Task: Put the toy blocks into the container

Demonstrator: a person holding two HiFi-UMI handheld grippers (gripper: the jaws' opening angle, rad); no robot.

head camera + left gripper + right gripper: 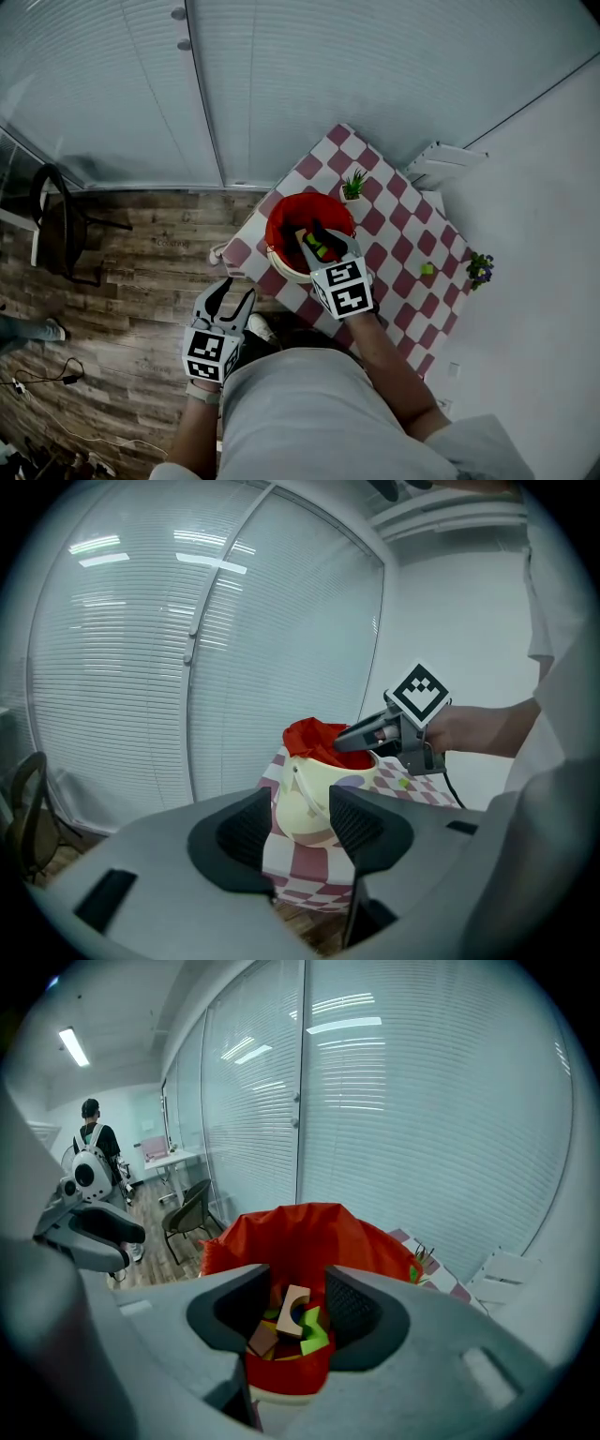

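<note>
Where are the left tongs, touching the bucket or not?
Apart. The head view shows the left tongs out over the wooden floor, with a clear gap to the bucket on the table.

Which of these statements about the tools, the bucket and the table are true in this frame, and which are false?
1. The right tool hangs over the red-lined bucket. True.
2. The left tool grips a block. False: its jaws are apart with nothing between them.
3. The bucket holds nothing. False: toy blocks lie inside it.
4. A green block lies on the checkered table. True.
</note>
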